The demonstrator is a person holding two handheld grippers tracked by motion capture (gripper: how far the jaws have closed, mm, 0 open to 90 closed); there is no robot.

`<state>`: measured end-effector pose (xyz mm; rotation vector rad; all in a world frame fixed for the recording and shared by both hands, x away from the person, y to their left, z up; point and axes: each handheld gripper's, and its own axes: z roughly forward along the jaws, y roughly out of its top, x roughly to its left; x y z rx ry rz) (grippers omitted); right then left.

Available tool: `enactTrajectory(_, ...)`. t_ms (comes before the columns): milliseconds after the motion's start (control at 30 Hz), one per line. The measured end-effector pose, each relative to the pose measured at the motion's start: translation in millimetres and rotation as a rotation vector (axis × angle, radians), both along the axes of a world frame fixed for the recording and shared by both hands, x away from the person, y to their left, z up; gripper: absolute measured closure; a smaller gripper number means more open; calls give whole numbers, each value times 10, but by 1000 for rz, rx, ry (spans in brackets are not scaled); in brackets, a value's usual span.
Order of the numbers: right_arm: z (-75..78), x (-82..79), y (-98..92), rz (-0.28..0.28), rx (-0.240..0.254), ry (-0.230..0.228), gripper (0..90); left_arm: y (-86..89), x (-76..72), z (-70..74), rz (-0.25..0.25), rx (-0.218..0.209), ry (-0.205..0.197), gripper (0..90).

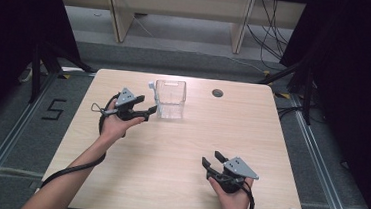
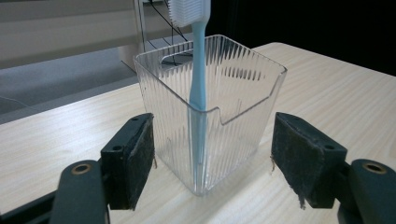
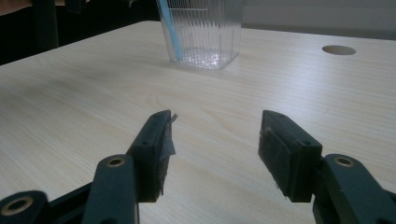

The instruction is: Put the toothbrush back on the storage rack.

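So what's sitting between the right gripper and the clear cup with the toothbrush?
Nothing: bare table between the right gripper and the clear cup with its toothbrush, per the right gripper view.

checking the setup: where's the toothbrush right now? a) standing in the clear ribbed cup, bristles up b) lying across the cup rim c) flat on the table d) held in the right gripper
a, since the blue toothbrush stands inside the clear cup with its bristles above the rim.

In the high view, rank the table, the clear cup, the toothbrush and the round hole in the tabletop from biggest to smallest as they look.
1. Table
2. Clear cup
3 and 4. Round hole and toothbrush: only the brush's head peeks past the cup, so these two look alike.
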<state>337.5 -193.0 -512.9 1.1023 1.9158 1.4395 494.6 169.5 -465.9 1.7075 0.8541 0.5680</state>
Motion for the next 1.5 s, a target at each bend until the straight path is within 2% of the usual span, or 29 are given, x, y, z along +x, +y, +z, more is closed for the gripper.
enactTrajectory(167,2,-1,-3,0,-4,-1,452,59,-110,-8,-4,18,-1,297)
enactTrajectory(500,3,-4,7,4,9,7,452,180,-338,-76,-7,15,-9,301)
enactTrajectory(533,9,-8,2,-7,-3,5,452,198,-390,-91,-9,11,-12,302)
enactTrajectory(800,10,-9,1,-6,-3,5,452,273,-570,-151,-22,11,-16,301)
enactTrajectory(833,9,-10,3,-5,-1,7,452,291,-622,-169,-24,0,-19,301)
enactTrajectory(967,2,-4,7,5,3,4,452,335,-701,-185,-28,9,-24,300)
enactTrajectory(1000,8,-19,17,-3,5,28,451,364,-749,-194,-27,10,-26,299)
enactTrajectory(1033,8,-19,17,-3,5,28,451,364,-749,-194,-27,10,-26,299)
enactTrajectory(1067,1,-7,14,-2,-8,0,452,395,-796,-203,-21,16,-27,299)
enactTrajectory(1200,-6,-5,27,2,8,2,452,437,-857,-236,-18,10,-24,299)
enactTrajectory(1267,1,-8,14,-4,-10,-1,451,462,-899,-260,-13,9,-22,299)
enactTrajectory(1300,3,-17,22,-5,0,17,452,493,-939,-281,-11,12,-21,298)
enactTrajectory(1367,4,-17,21,-5,0,19,451,509,-955,-296,-11,8,-26,298)
enactTrajectory(1433,-2,-8,16,-8,-4,-5,451,545,-990,-317,-8,5,-25,297)
enactTrajectory(1500,0,-11,12,-11,-13,-4,452,595,-1037,-333,1,-3,-19,297)
